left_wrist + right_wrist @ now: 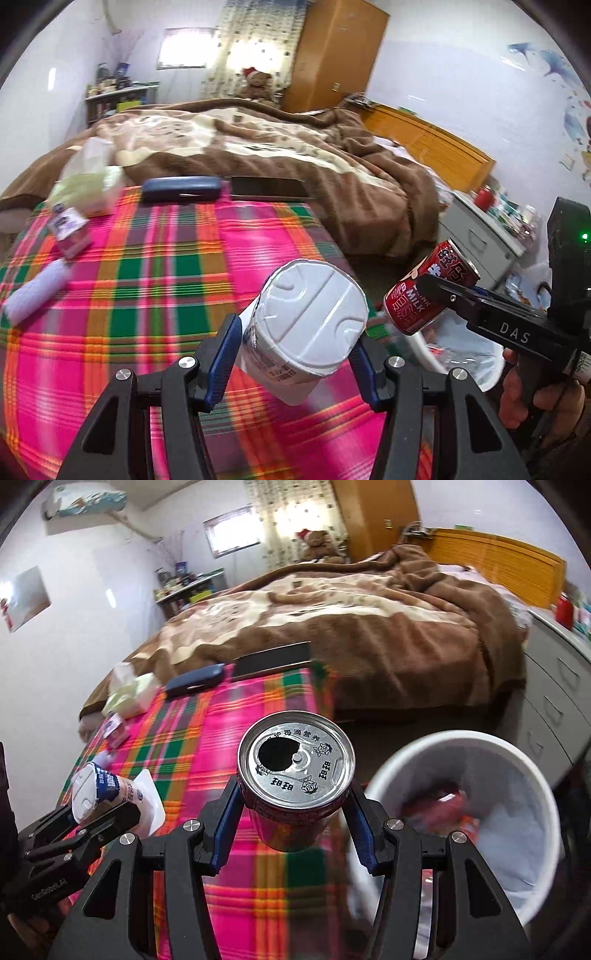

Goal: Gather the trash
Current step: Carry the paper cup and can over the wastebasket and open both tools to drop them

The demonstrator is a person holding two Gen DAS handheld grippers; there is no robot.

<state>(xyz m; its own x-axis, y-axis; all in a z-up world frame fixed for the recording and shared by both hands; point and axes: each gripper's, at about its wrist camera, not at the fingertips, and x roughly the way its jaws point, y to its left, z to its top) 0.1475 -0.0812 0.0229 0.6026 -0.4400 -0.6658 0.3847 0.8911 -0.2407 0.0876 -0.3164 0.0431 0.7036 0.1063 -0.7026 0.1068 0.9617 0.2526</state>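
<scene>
While left gripper [295, 363] pinches white cup [308, 325] over the plaid cloth [147, 295] right edge, right gripper [291, 827] pinches red can [295, 775], side reads "MILK", above cloth edge beside white bin [461, 812]; gripper body marked "DAS"

Left gripper [295, 363]: pitched downward, blue-padded fingers [221, 354] clamped on the sides of a white cup [306, 325] lying sideways. Right gripper [293, 827]: pitched downward, pads pressed to a red milk can [291, 775]. Right hand [539, 398]: wrapped round the pistol handle.
</scene>
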